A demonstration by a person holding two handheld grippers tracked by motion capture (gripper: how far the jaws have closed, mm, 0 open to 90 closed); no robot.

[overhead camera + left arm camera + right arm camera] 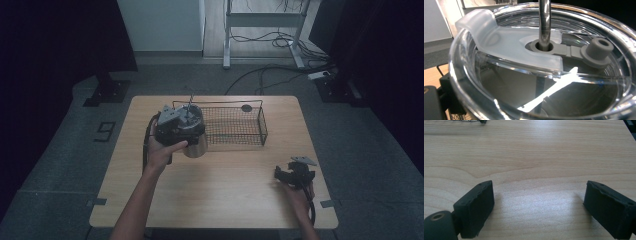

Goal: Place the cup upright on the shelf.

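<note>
The steel tumbler (196, 145) is held at the front left corner of the wire basket (235, 125), pinched at its clear lid (544, 65) by the left tool (181, 124). A rim-only pinch may slip, and the metal straw (544, 22) may snag the wires. The right tool (292, 175) rests spread on the bench (225, 195).

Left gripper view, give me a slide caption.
Close look down onto a tumbler's clear lid, metal straw through its grey grommet.

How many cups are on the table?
1. A shiny metal cup with a clear lid and a metal straw sits at the left end of the wire basket, under the left gripper. More cups could be hidden behind it.
</note>
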